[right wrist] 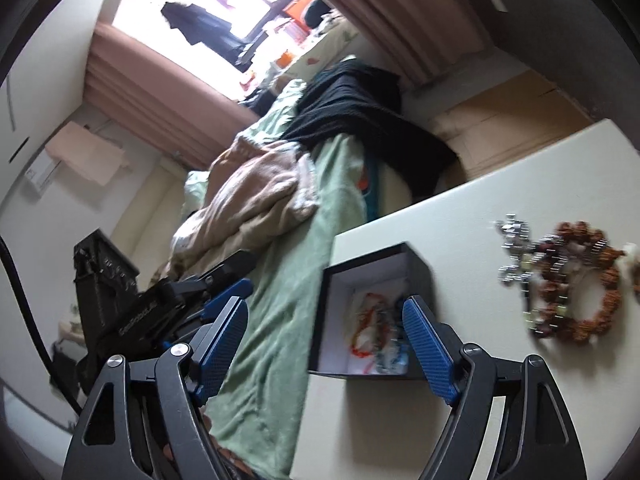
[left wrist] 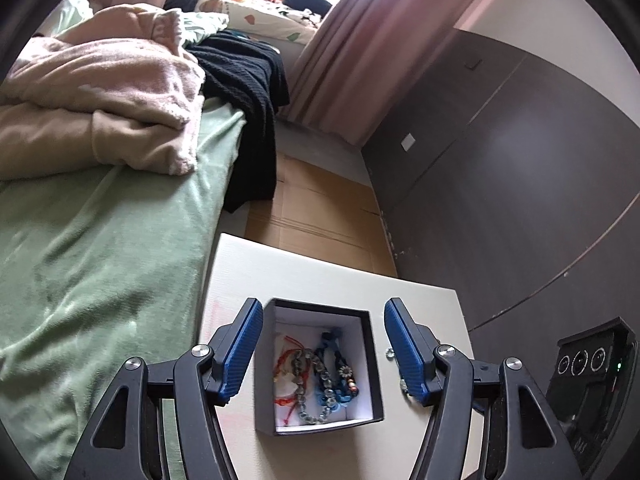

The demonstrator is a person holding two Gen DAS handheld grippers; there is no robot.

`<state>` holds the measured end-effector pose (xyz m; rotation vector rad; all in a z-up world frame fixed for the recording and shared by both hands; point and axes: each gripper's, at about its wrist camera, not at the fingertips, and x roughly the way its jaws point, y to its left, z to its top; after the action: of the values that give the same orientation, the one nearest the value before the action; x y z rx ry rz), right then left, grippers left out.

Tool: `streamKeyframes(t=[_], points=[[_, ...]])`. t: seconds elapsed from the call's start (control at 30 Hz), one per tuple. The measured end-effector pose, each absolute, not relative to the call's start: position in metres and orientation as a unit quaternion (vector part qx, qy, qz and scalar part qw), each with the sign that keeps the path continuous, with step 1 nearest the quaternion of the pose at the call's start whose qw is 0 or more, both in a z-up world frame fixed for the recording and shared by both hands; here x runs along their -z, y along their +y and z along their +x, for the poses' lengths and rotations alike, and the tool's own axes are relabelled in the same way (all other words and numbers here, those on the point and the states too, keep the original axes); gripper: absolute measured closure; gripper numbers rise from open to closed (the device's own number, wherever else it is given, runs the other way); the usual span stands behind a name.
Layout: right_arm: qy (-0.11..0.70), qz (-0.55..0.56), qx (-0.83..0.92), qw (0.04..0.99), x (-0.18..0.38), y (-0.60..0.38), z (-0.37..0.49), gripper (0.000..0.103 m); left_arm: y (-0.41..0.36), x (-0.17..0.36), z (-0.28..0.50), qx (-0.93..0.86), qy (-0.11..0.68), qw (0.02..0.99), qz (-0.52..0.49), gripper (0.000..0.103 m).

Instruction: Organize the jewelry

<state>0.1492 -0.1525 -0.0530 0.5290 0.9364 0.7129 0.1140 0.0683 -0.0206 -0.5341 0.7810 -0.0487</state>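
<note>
The left gripper is spread wide with nothing between its blue pads, which stand on either side of the box as seen from above. The box is small, square and open, black outside and white inside, and sits on a pale table, nearer the table's left edge, beside the bed. Inside it lie several bracelets: a red cord one at the left, a string of grey-green beads in the middle, and a blue braided one with a small flower charm at the right. A small metal ring lies on the table just right of the box, by the right pad.

The right gripper is also wide and empty. It is tilted, with its right pad in front of the box and its left pad out over the bed. On the table to the right of the box, well apart from it, lies a loose, blurred heap: a brown beaded bracelet and silver pieces touching it.

The table's far edge drops to cardboard on the floor; bare tabletop lies between the box and that edge. A dark wardrobe stands on the right. On the bed farther back are a pink blanket and a black knit, with curtains beyond.
</note>
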Motion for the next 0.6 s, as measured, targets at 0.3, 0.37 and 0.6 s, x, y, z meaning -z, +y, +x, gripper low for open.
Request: streamKeyframes(t=[0.3, 0.37, 0.6], points=[[0.414, 0.283, -0.242, 0.831, 0.046, -0.220, 0.150, 0.023, 0.031, 0.020, 0.121, 0.036, 0.383, 0.896, -0.224, 0.039], [0.412, 0.287, -0.226, 0.835, 0.045, -0.234, 0.150, 0.022, 0.021, 0.019, 0.122, 0.032, 0.382, 0.899, -0.211, 0.039], [0.410, 0.304, -0.179, 0.841, 0.043, -0.269, 0.151, 0.000, -0.013, 0.018, 0.125, 0.054, 0.377, 0.904, -0.192, 0.016]])
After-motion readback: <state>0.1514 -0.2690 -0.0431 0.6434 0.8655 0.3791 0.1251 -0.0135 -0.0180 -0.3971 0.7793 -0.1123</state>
